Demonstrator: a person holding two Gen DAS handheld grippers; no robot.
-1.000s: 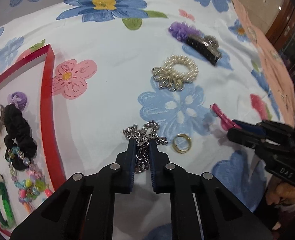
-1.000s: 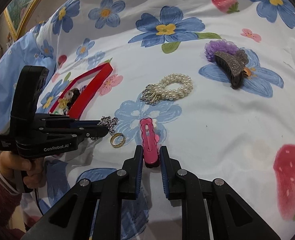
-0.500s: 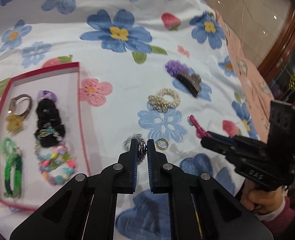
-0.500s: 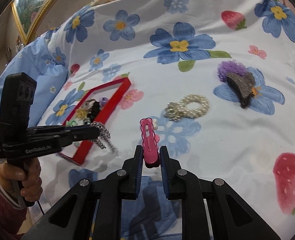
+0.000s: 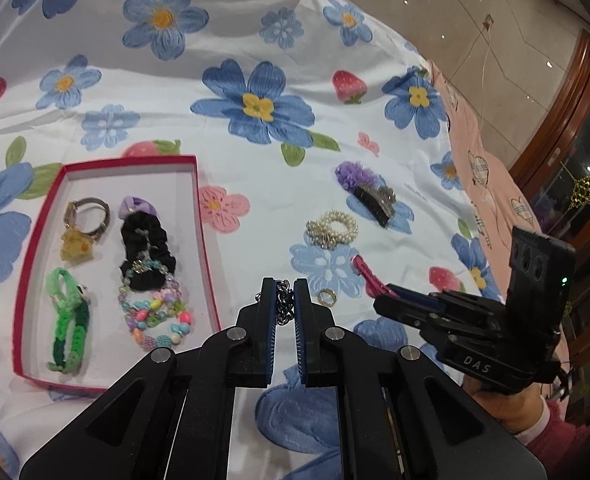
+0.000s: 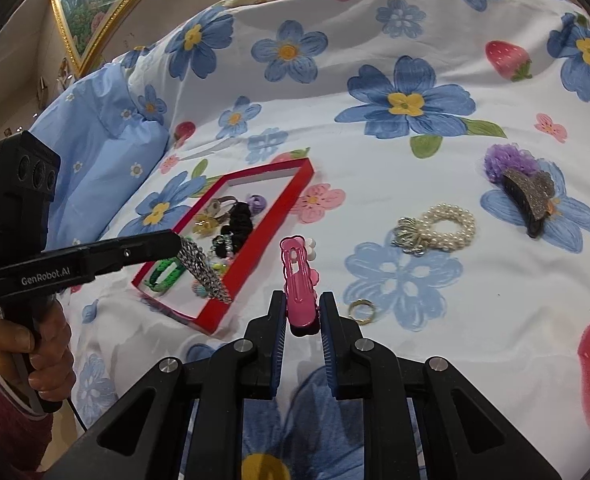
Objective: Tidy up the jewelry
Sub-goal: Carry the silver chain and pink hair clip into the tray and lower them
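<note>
We see the flowered bedspread (image 5: 255, 40) filling both views; only the right wrist view adds a gilt-framed picture (image 6: 91, 8) on the wall at upper left, only the left wrist view a wooden cabinet (image 5: 567, 128) at far right.

The red tray (image 5: 203, 216) lies on the bedspread. From the left wrist camera we look straight into it: watch (image 5: 89, 216), black scrunchie (image 5: 145, 252), green woven band (image 5: 69, 320), coloured bead bracelets (image 5: 155, 316). From the right wrist camera the same contents are foreshortened and partly hidden by the hanging chain.

Left tool (image 5: 283, 292): jaws closed on the silver chain (image 5: 283, 304). Its own camera shows only a few links between the pads; the right wrist view shows the chain (image 6: 201, 268) dangling free from the left tool (image 6: 173, 242), above the near end of the tray, off the bedspread.

Right tool (image 6: 300, 312): jaws nearly closed, gripping the pink hair clip (image 6: 297, 276) by its near end, the clip pointing away, raised off the cloth. In the left wrist view the right tool (image 5: 379, 296) appears side-on with the clip (image 5: 369, 276) protruding.

Loose on the bedspread: claw clip with purple ruffle (image 6: 523, 188), pearl bracelet (image 6: 435, 228), gold ring (image 6: 361, 311) just beside the right tool's fingertip.
</note>
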